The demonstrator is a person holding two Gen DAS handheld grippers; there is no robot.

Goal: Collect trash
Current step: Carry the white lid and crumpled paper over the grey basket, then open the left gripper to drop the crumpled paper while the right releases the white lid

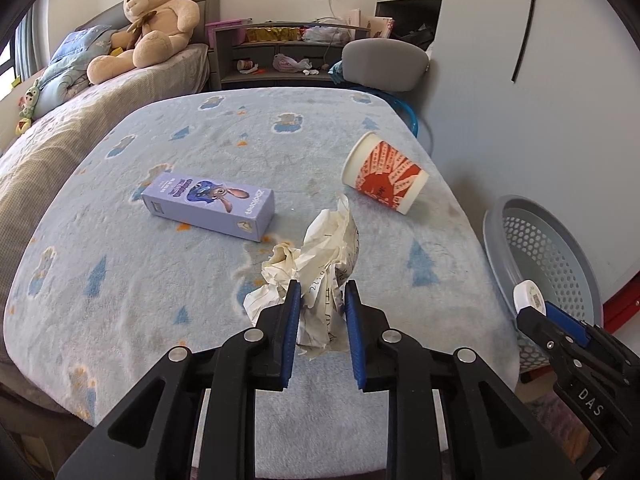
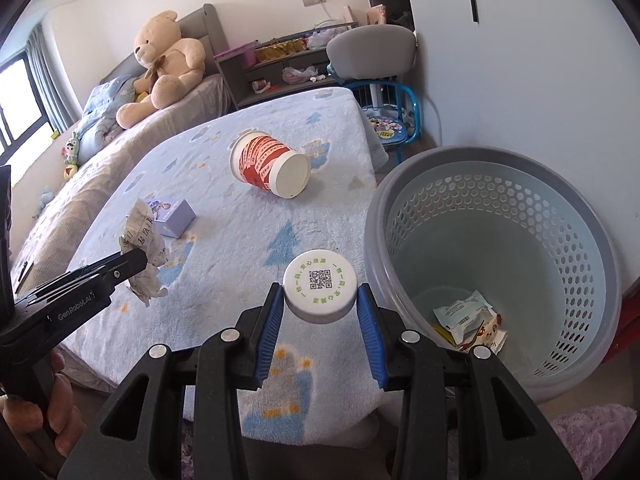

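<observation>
My left gripper (image 1: 322, 294) is shut on a crumpled ball of paper (image 1: 320, 256) and holds it over the blue blanket. The paper also shows in the right wrist view (image 2: 146, 248). My right gripper (image 2: 320, 300) is shut on a white round cap with a QR code (image 2: 319, 285), near the table's right edge, beside the grey perforated trash basket (image 2: 520, 216). The cap shows in the left wrist view (image 1: 530, 297). A red and white paper cup (image 1: 384, 178) lies on its side. A purple carton (image 1: 210, 204) lies flat at the middle.
The basket (image 1: 548, 248) stands on the floor right of the table and holds a few wrappers (image 2: 470, 318). A bed with a teddy bear (image 1: 148, 24) is to the left. A grey chair (image 1: 384, 64) and a shelf are behind the table.
</observation>
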